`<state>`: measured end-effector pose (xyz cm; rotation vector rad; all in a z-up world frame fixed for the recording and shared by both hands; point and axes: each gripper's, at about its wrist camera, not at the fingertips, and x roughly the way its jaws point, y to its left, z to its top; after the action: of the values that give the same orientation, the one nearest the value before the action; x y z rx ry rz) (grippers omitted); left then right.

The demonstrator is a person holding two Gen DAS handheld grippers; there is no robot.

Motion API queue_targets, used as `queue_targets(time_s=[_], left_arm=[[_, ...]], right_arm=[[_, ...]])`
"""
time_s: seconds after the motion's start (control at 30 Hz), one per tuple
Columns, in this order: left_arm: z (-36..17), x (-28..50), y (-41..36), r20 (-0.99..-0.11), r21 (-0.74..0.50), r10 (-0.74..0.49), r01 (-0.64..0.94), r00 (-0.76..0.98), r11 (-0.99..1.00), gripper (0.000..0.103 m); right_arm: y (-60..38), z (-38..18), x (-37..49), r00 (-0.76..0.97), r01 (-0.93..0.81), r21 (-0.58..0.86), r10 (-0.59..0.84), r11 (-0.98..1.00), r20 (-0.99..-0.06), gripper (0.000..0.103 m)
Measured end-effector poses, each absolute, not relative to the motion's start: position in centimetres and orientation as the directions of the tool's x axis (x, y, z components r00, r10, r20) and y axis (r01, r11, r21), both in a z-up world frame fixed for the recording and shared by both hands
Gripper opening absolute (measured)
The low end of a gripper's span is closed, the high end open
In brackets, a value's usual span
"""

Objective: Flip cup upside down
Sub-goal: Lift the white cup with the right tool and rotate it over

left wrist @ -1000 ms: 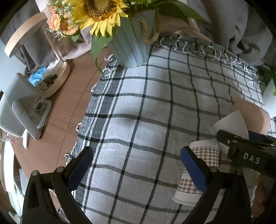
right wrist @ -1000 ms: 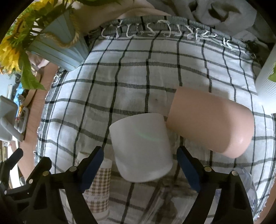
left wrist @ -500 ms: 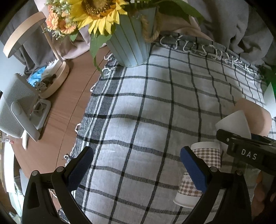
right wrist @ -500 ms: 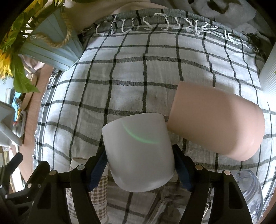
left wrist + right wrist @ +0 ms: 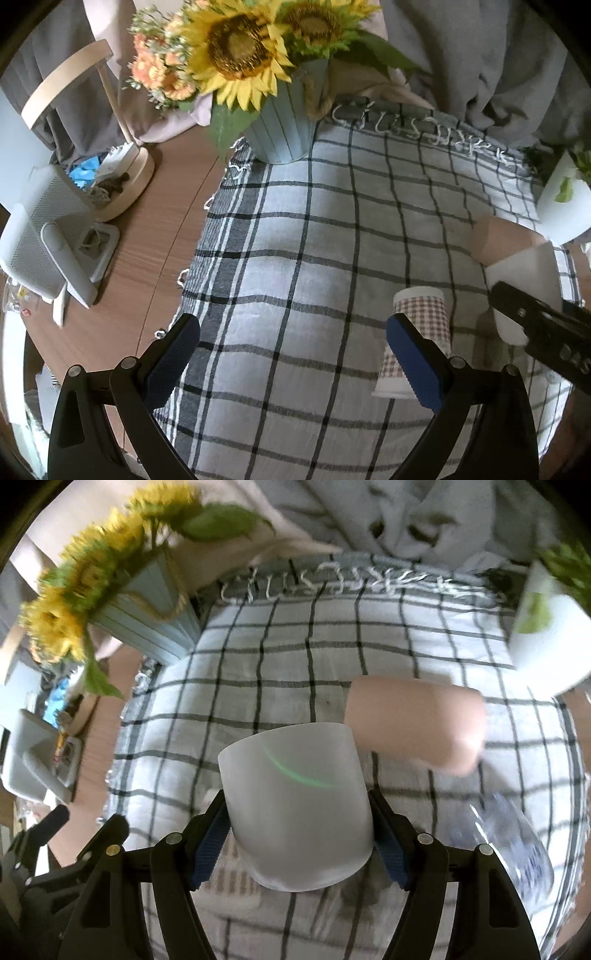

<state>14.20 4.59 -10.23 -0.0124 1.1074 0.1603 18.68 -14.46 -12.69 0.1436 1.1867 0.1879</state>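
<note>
My right gripper (image 5: 299, 838) is shut on a white cup (image 5: 295, 805) and holds it raised above the checked cloth (image 5: 258, 672); its blue pads press both sides of the cup. The same cup shows at the right edge of the left wrist view (image 5: 524, 280), held by the right gripper's black finger. My left gripper (image 5: 295, 354) is open and empty above the cloth (image 5: 314, 258). A brown-checked paper cup (image 5: 421, 317) stands upside down beside its right finger.
A peach cup (image 5: 413, 720) lies on its side behind the white cup. A clear glass cup (image 5: 517, 845) is at the right. A blue vase of sunflowers (image 5: 284, 125) stands at the cloth's far left corner, a white planter (image 5: 565, 206) at far right. A white device (image 5: 44, 243) sits on the wooden table.
My right gripper closed on the white cup and lifted it off the cloth. Both views pulled up and back; the left gripper stayed open.
</note>
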Motion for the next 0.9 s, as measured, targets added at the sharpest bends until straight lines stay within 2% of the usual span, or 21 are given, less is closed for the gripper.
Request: queue_targets(time_s=[0.4,0.9], left_arm=[[-8.8,9.0,4.5,-0.884,0.077,0.092,-0.051,0.458,0.996,0.103],[-13.9,3.9,6.2,-0.949,0.070,0.076,-0.028,0.306,0.997,0.103]], right_arm=[[-14.9,-8.9,9.6,0.442,0.025,0.192,0.162,0.981,-0.882,0.072],[-14.7,-15.1,2.8,0.298,0.145,0.277,0.225,0.950,-0.928,0.072]])
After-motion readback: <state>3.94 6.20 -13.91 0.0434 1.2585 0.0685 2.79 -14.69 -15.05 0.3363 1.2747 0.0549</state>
